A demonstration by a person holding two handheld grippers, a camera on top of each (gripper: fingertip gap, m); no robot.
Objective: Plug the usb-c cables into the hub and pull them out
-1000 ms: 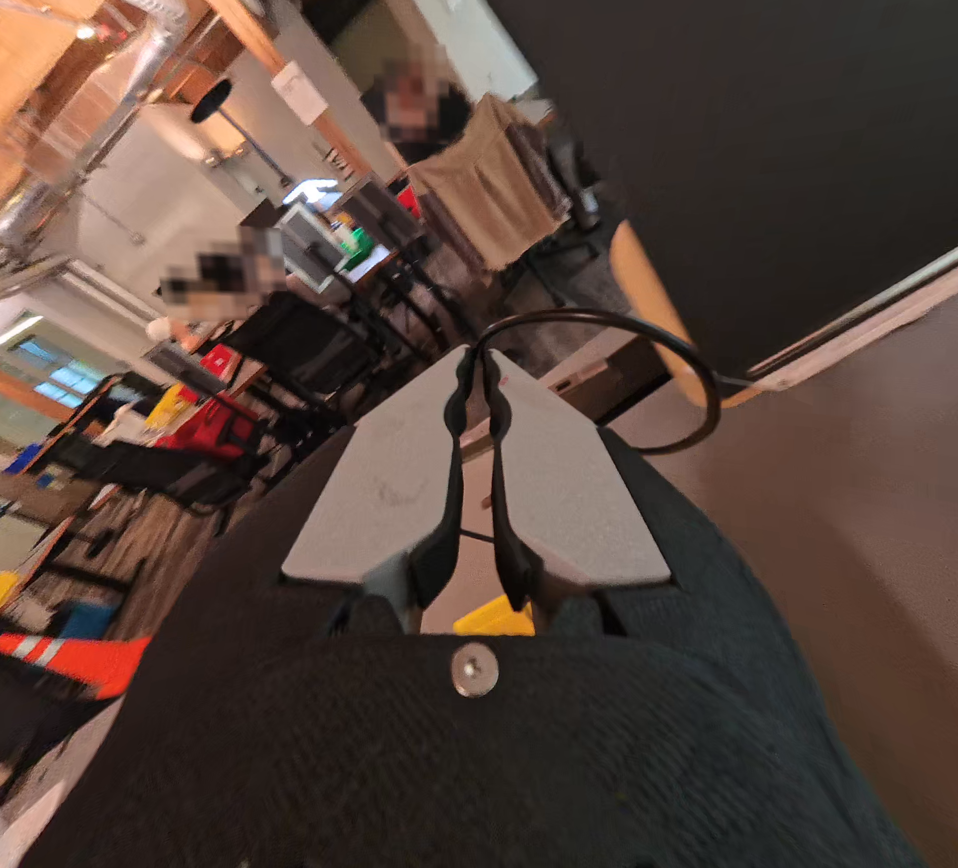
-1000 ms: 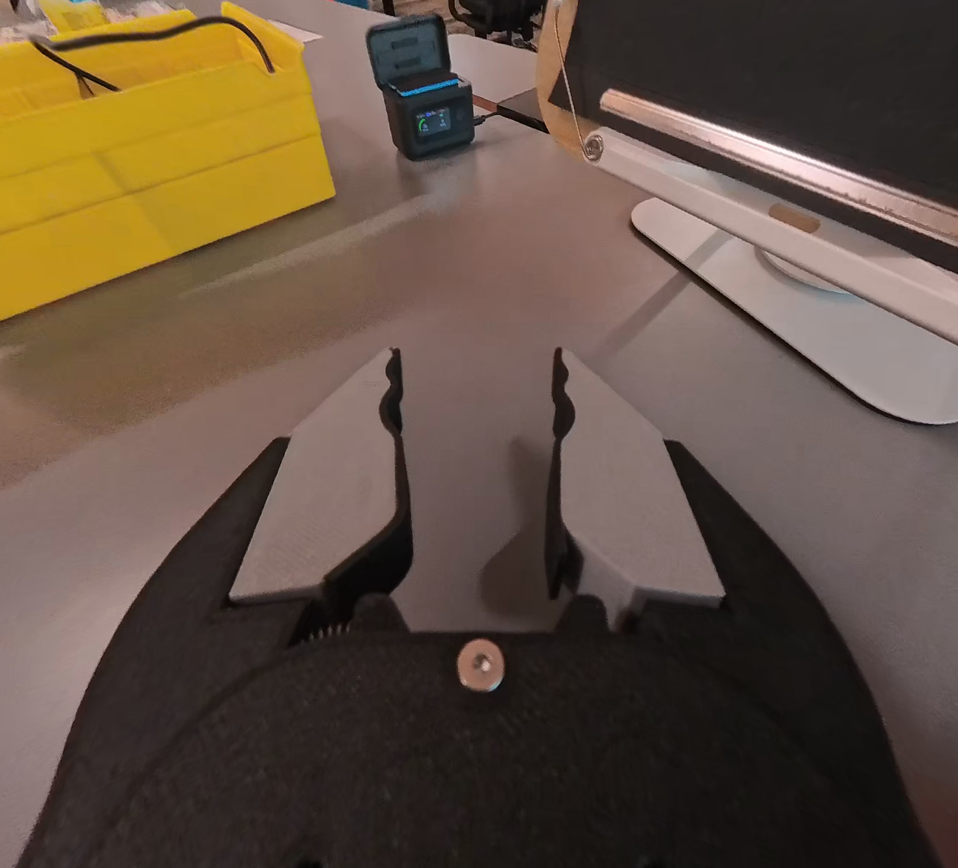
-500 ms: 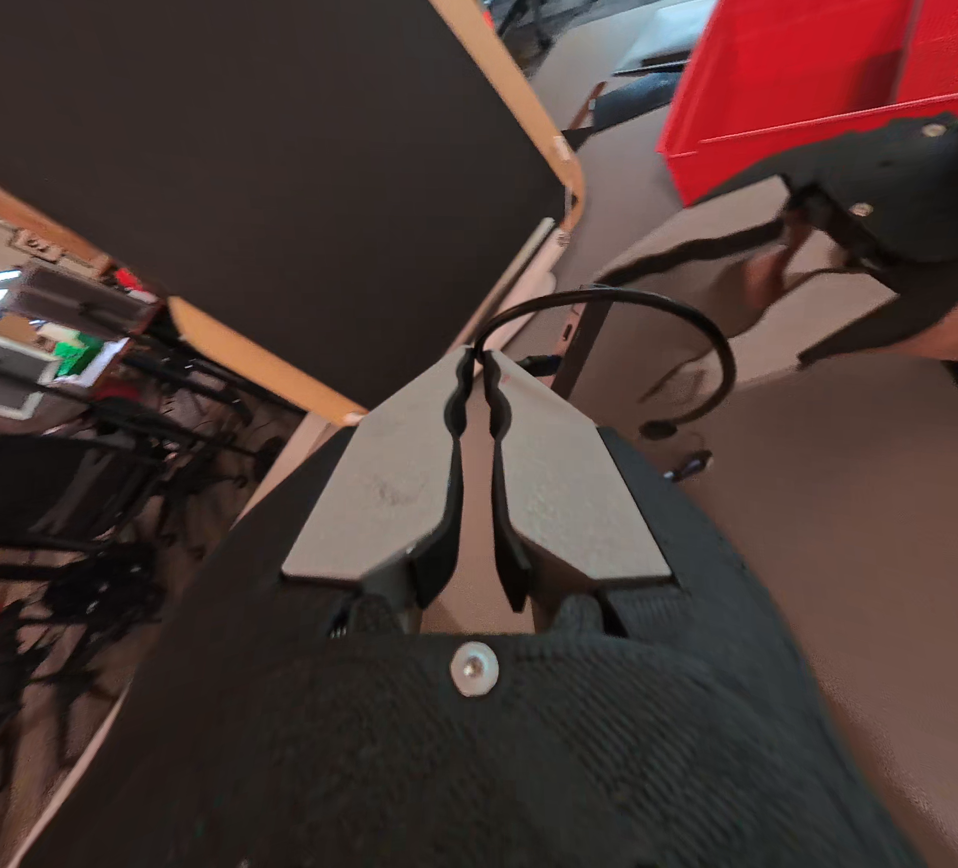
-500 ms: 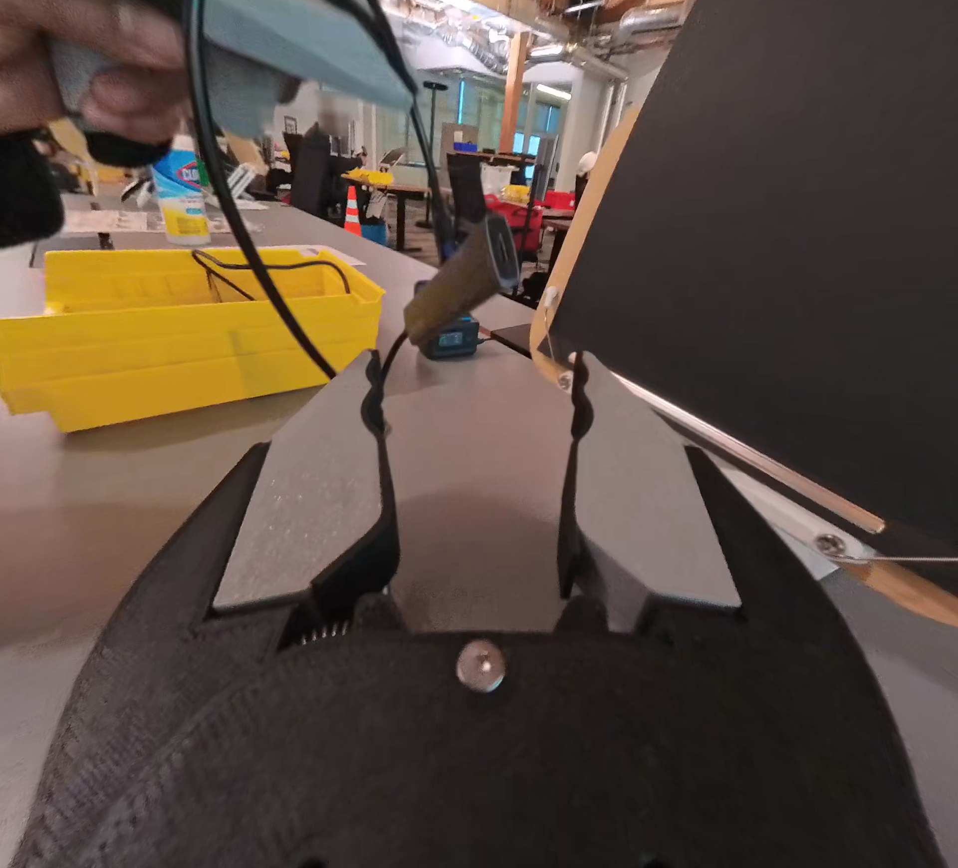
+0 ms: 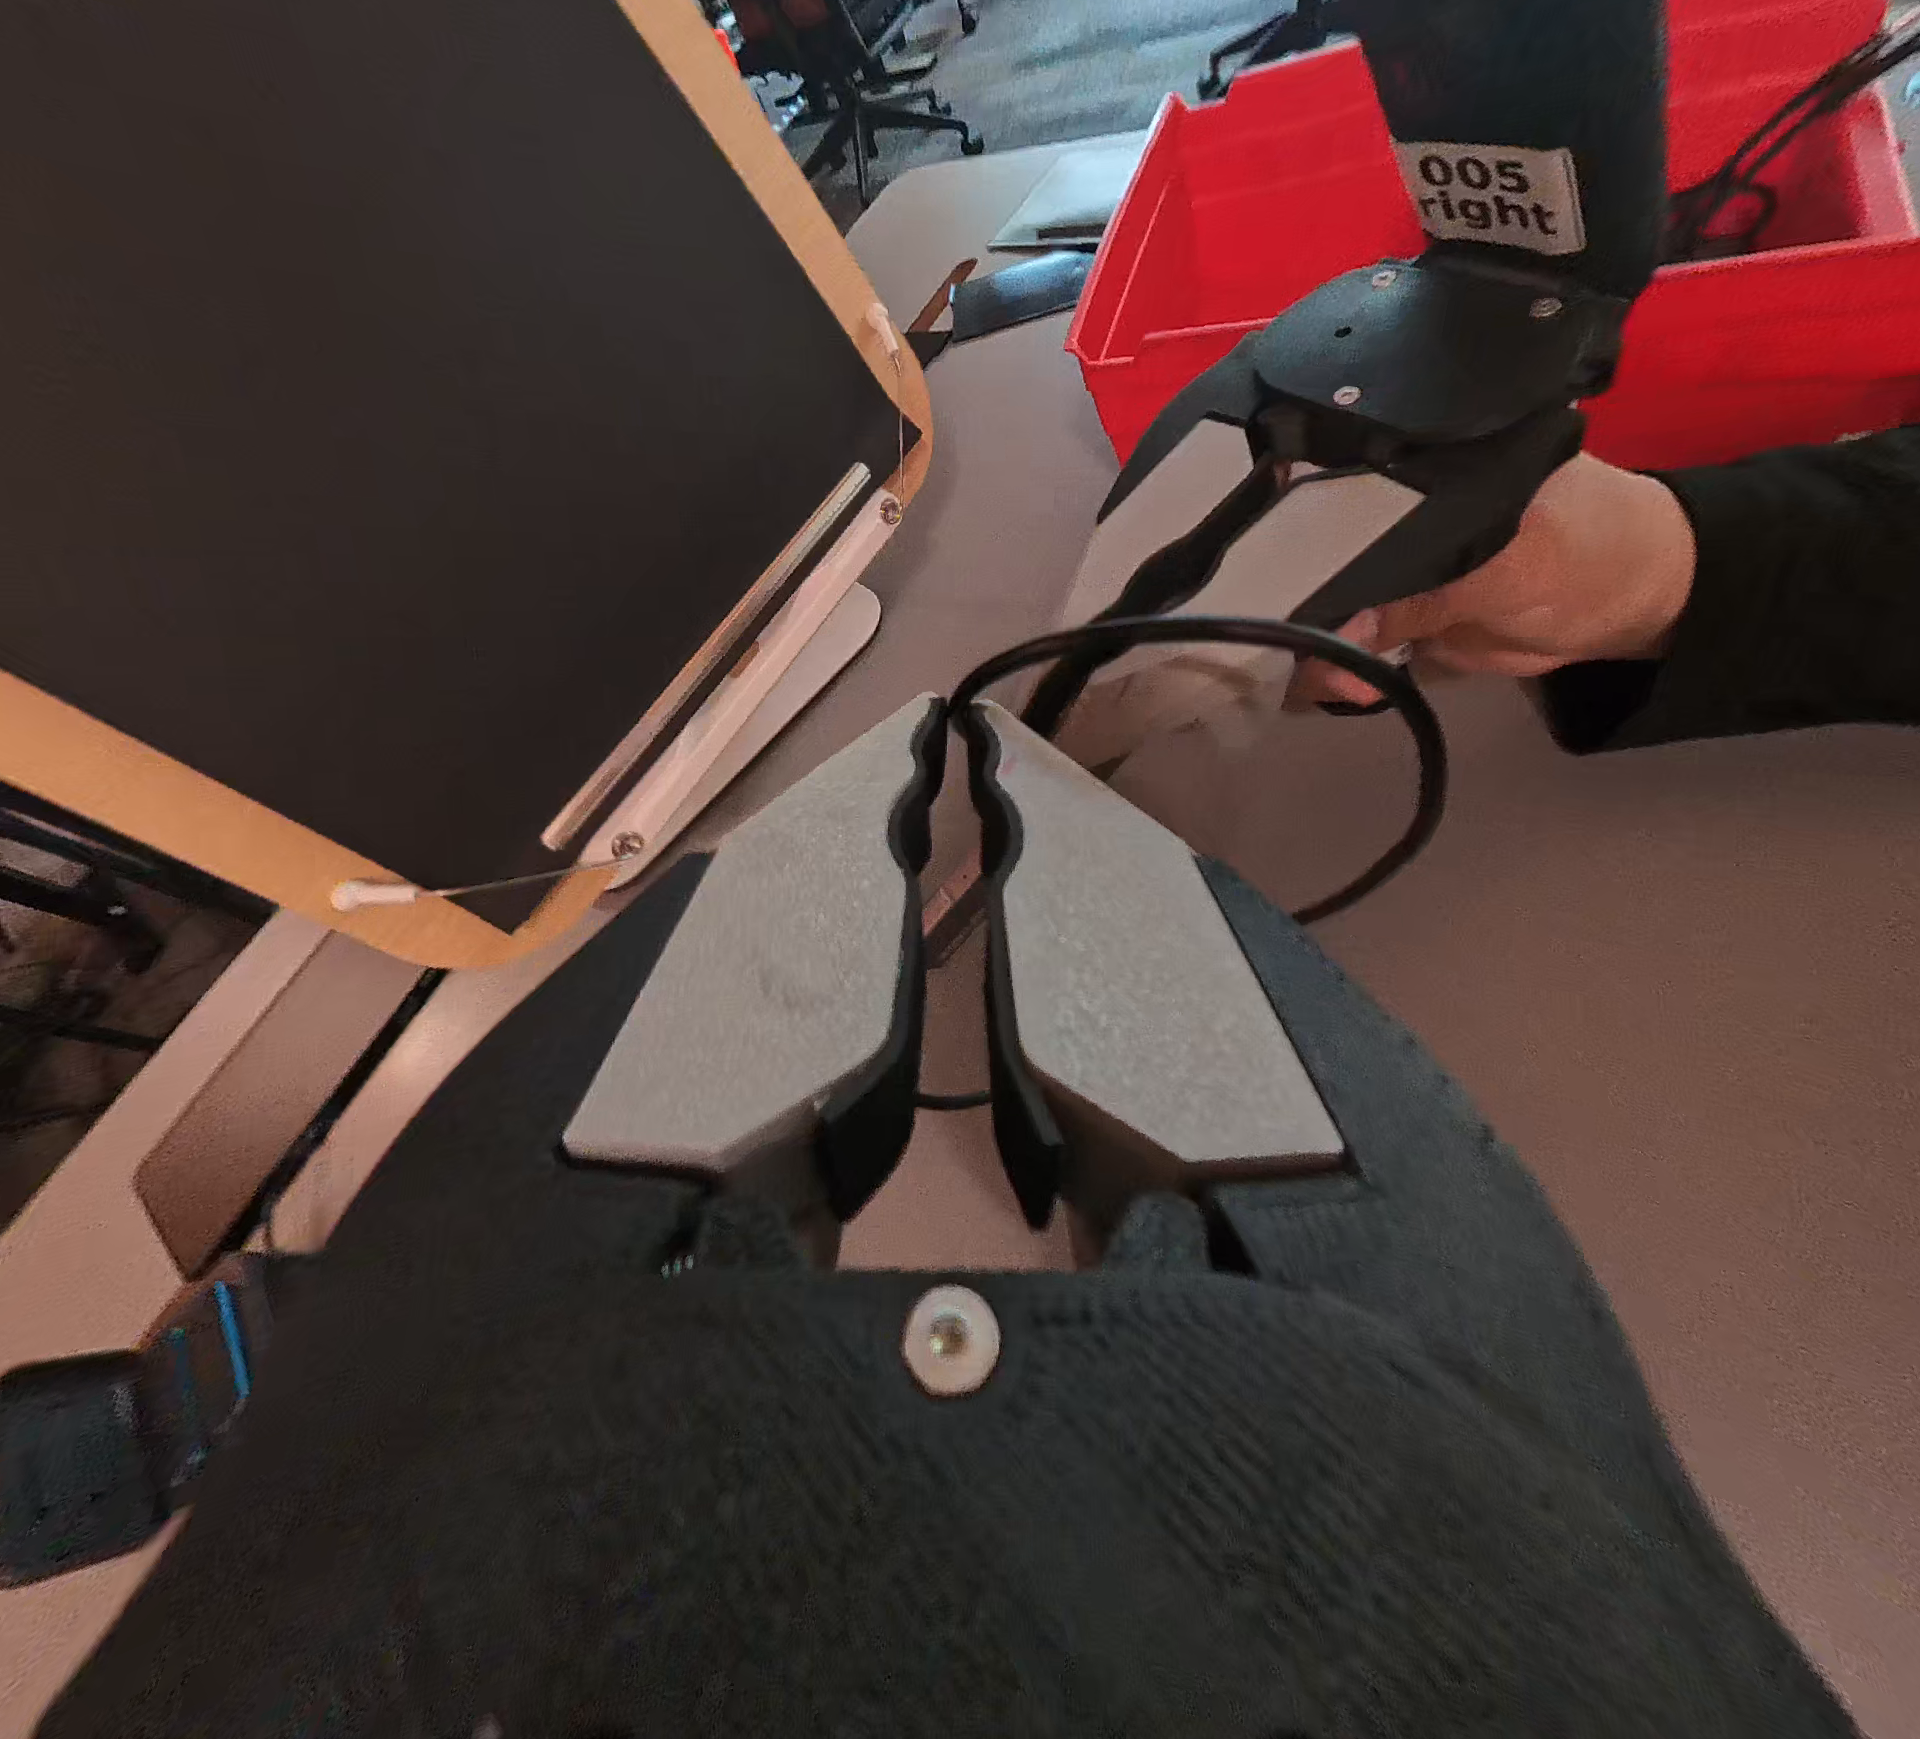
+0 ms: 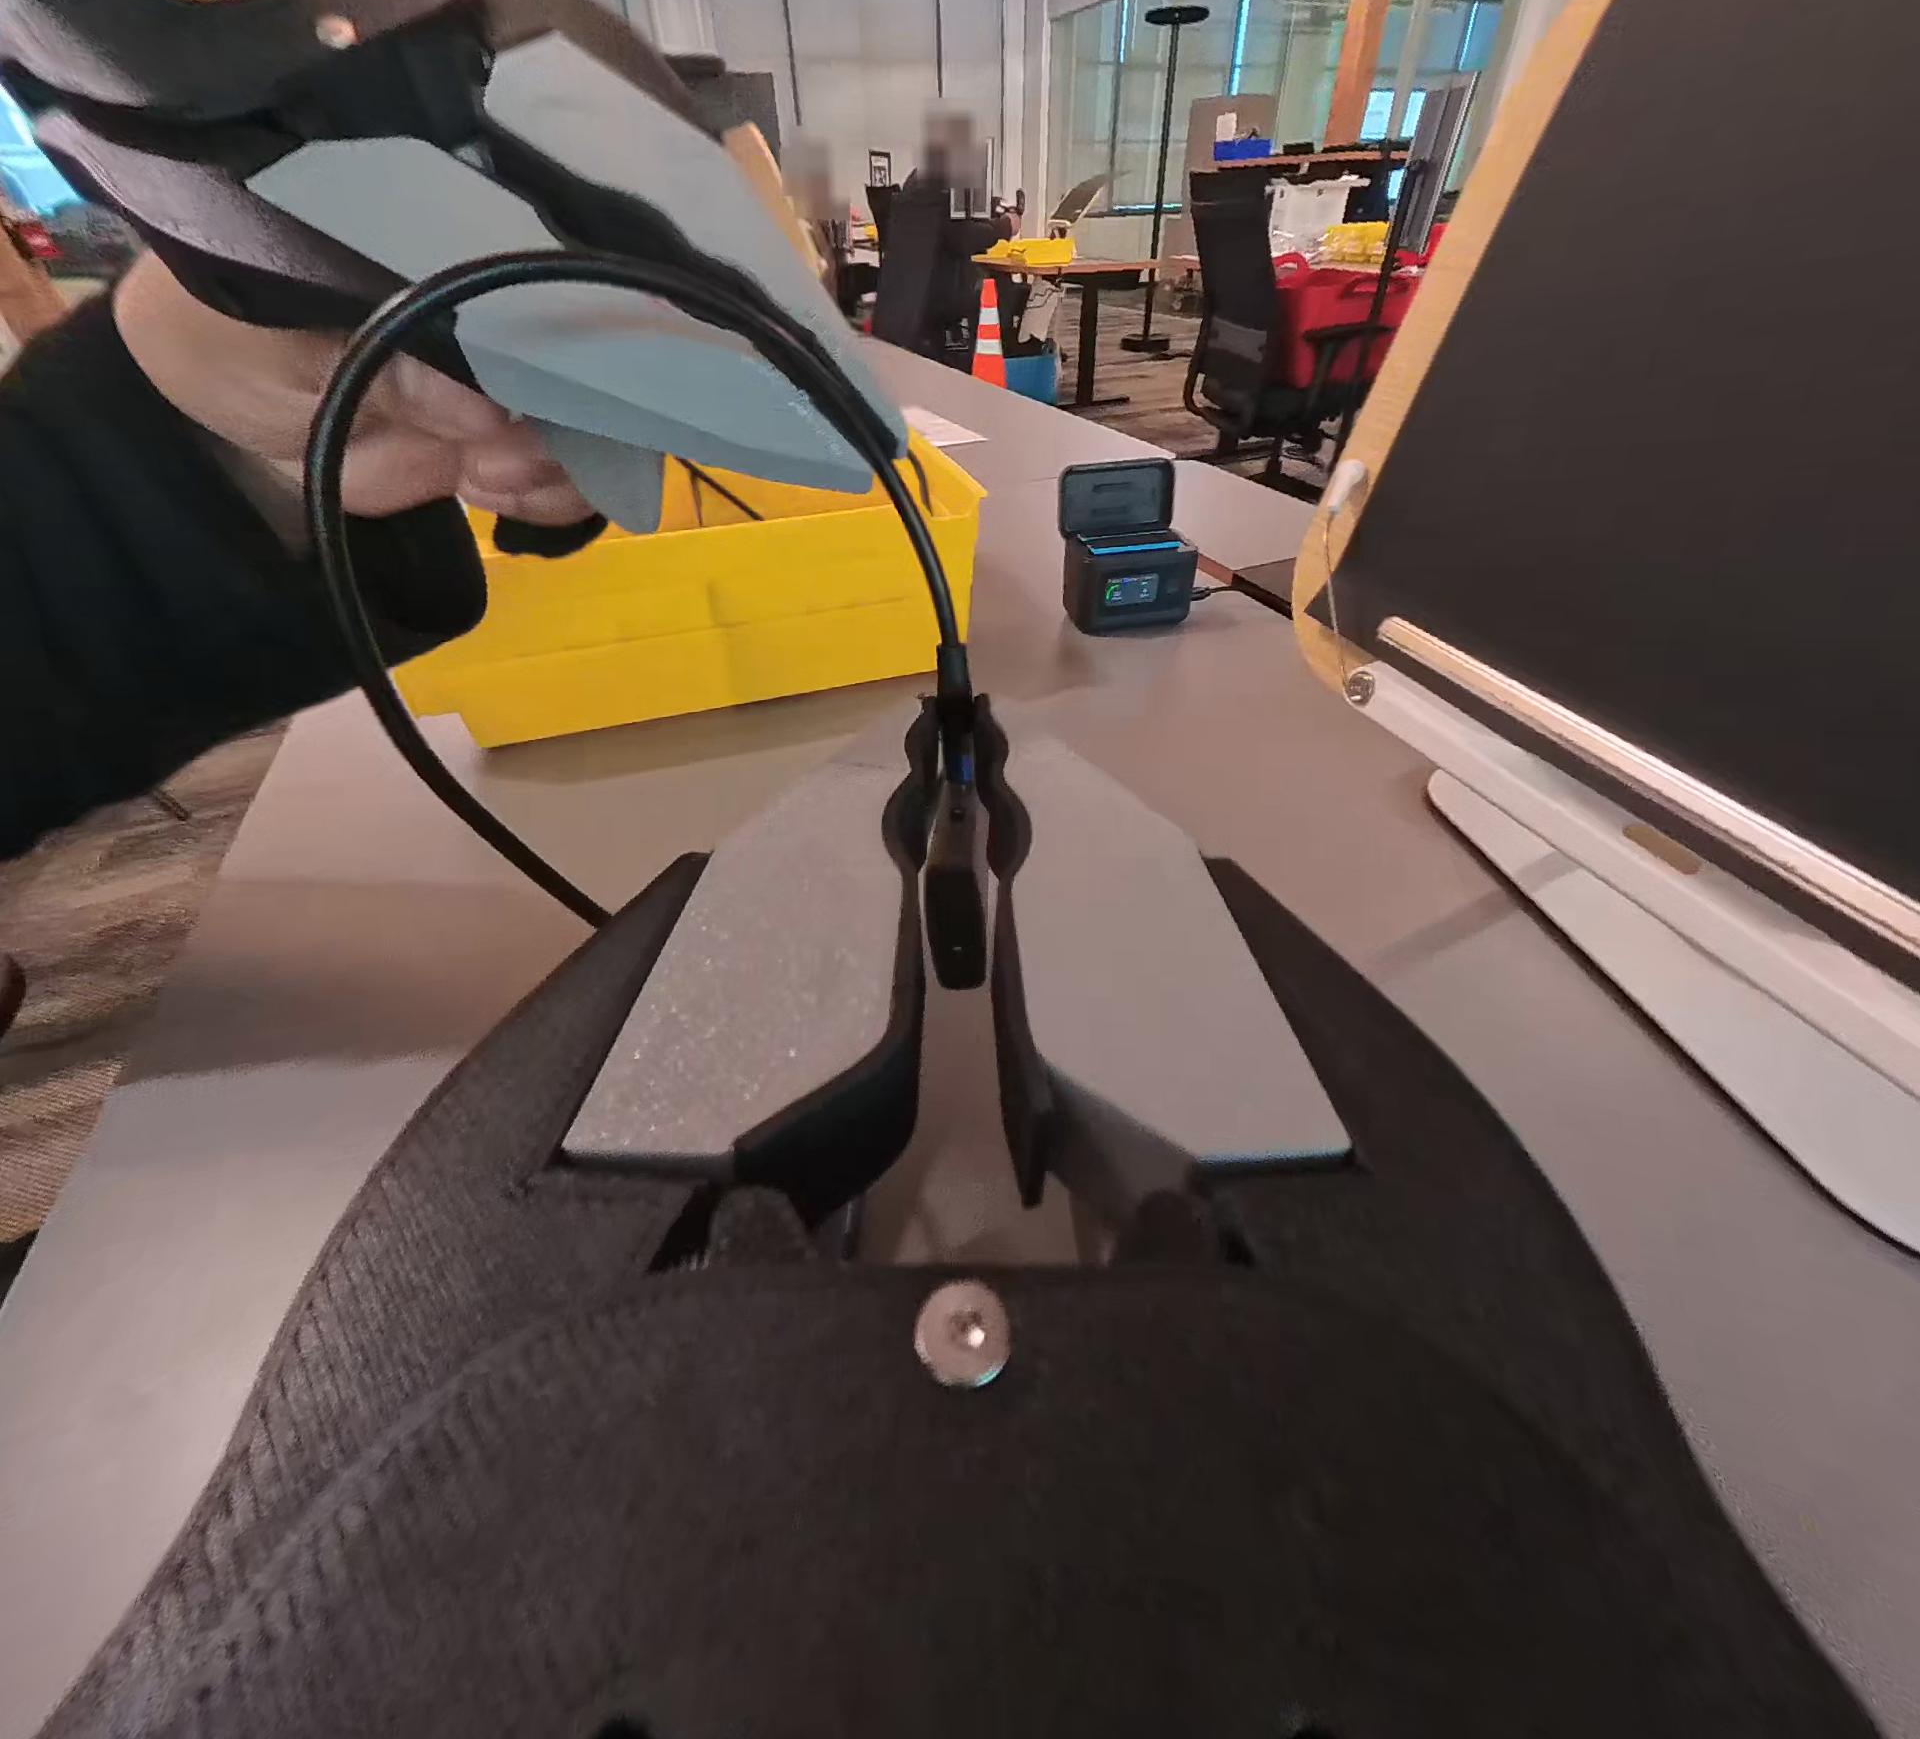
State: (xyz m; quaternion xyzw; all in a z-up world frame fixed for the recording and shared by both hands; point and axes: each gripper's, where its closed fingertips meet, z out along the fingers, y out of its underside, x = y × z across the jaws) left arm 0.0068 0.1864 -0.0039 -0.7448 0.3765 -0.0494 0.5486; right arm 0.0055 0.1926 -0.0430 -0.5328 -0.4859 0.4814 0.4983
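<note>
My left gripper (image 5: 958, 718) is shut on a black cable (image 5: 1434, 754) that arcs right from its tips and drops out of sight behind it. In the right wrist view my right gripper (image 6: 956, 713) is shut on a slim dark hub (image 6: 956, 920). The hub lies lengthwise between its pads. The cable (image 6: 332, 463) leaves the tips, loops up and left past the left gripper (image 6: 878, 458), then runs down behind my right gripper. In the left wrist view the right gripper's fingers (image 5: 1174, 567) reach down behind my left gripper, so their tips are hidden. Both grippers are above the grey table.
A dark monitor (image 5: 416, 235) with a wooden rim stands on a white base (image 6: 1662, 1014) on the table. A red bin (image 5: 1247, 235) holding cables is behind the right gripper. A yellow bin (image 6: 727, 609) and a small black charging case (image 6: 1127, 567) stand across the table. Tip to tip, the grippers are about 4 cm apart. From either gripper's tips it is about 25 cm to the dark monitor (image 5: 416, 235).
My right gripper was open and is now shut on the hub, which hung from the cable half a second ago. My left gripper has swung toward the table, still holding the cable.
</note>
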